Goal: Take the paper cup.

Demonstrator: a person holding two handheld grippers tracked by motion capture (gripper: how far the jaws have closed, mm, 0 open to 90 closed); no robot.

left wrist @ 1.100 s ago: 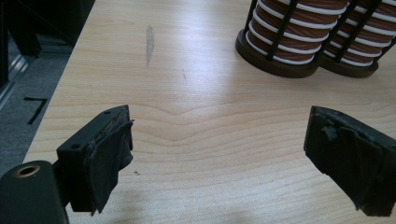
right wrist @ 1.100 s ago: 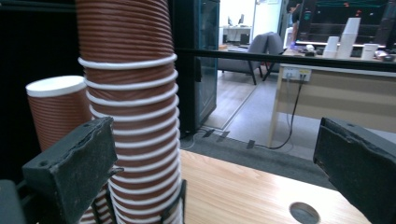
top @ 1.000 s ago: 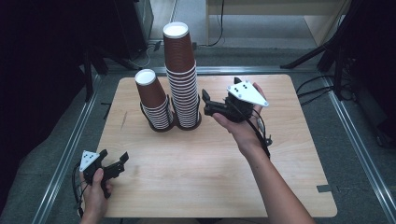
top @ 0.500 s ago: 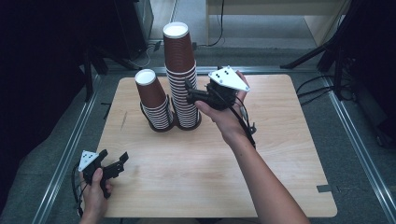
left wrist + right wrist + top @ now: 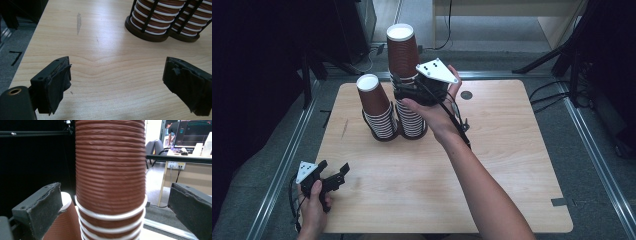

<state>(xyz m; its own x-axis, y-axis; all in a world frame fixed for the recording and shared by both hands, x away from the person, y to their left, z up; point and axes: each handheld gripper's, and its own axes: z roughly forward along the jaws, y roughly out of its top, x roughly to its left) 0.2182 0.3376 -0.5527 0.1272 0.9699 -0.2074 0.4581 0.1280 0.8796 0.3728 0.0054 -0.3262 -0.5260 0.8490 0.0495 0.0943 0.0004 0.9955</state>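
Note:
Two stacks of upside-down brown paper cups stand in black wire holders at the back of the wooden table [image 5: 492, 165]: a tall stack [image 5: 404, 60] and a shorter stack [image 5: 374, 102] to its left. My right gripper [image 5: 401, 92] is raised against the tall stack, about halfway up. In the right gripper view the tall stack [image 5: 111, 170] stands between the open jaws of the right gripper [image 5: 116, 195], with a gap on each side. My left gripper [image 5: 334, 168] rests open at the table's near left corner. Nothing lies between the jaws of the left gripper [image 5: 117, 77] but bare wood.
The holders' round bases [image 5: 147, 31] show ahead of the left gripper. A dark streak [image 5: 78, 21] marks the wood near the left edge, and a small dark disc [image 5: 466, 95] lies right of the stacks. Metal rails [image 5: 597, 165] run along the table's sides.
My right gripper has moved left and up from beside the tall stack until the stack stands between its jaws. The left gripper has stayed where it was.

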